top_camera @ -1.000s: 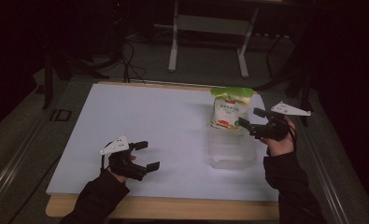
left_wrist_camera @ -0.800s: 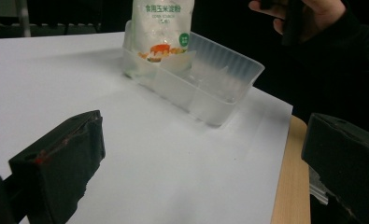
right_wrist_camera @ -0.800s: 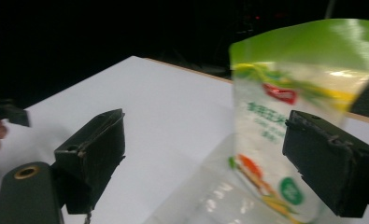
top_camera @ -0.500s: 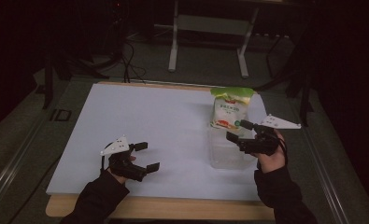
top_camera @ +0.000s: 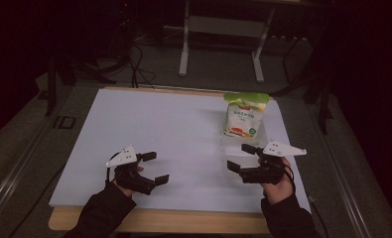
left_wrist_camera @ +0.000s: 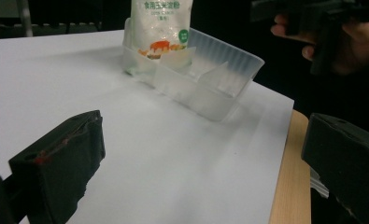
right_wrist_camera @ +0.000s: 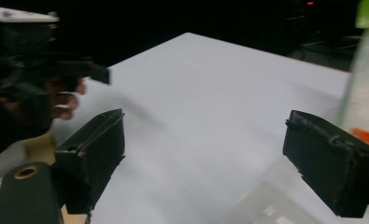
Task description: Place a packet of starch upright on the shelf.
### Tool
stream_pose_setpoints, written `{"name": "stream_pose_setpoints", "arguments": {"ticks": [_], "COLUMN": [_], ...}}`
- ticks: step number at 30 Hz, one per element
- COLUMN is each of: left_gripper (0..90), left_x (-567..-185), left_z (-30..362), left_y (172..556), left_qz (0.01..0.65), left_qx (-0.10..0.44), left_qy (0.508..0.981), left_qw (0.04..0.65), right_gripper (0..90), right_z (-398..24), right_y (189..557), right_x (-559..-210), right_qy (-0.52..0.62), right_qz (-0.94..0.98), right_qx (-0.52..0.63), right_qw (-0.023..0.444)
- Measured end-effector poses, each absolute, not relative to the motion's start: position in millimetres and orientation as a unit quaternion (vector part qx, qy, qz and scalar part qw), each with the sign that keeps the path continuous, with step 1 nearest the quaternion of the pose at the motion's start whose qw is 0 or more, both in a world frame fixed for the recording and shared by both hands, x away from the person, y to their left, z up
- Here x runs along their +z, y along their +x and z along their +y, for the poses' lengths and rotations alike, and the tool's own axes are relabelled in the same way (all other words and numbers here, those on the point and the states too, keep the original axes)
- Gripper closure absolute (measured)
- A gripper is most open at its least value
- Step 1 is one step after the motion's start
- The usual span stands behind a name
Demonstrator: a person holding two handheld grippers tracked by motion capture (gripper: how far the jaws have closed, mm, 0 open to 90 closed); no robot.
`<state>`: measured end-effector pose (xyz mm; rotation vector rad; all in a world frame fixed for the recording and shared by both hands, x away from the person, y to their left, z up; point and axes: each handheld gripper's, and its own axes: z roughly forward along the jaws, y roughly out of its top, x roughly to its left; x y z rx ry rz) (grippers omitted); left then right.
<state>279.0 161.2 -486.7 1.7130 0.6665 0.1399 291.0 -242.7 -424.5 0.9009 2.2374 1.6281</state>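
A white snack bag with a green top [top_camera: 243, 116] stands upright in the far end of a clear plastic tray [top_camera: 231, 144] at the right of the white table. My right gripper [top_camera: 238, 156] hovers open over the tray's near end and points left, with nothing between its jaws. In the right gripper view the bag [right_wrist_camera: 366, 70] blurs past the right edge, and the tray [right_wrist_camera: 266, 205] lies low between the jaws. My left gripper [top_camera: 157, 167] rests open and empty near the front left. In its own view the bag [left_wrist_camera: 161, 28] and the tray [left_wrist_camera: 196, 88] lie ahead.
The white sheet [top_camera: 173, 129] covers the table, with a bare wooden strip [top_camera: 183, 220] along the front edge. A metal stand [top_camera: 221, 29] and cables lie on the dark floor beyond the far edge. The other hand and its gripper [left_wrist_camera: 331, 32] show at the left gripper view's top right.
My right gripper has come back from beside the bag toward the person and turned to point left over the tray's near end. The left gripper has stayed put.
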Motion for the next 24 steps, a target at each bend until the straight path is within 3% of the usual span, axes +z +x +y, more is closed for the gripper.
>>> {"name": "stream_pose_setpoints", "arguments": {"ticks": [24], "left_gripper": [0.1], "left_x": [-486], "left_z": [154], "left_y": [266], "left_qz": [0.262], "left_qx": [0.070], "left_qy": [0.760], "left_qw": [0.591], "right_gripper": [12.4], "right_z": [-246], "right_y": [249], "right_x": [-457], "right_qy": [0.272], "right_qz": [0.771], "right_qx": [0.555], "right_qw": [0.151]}}
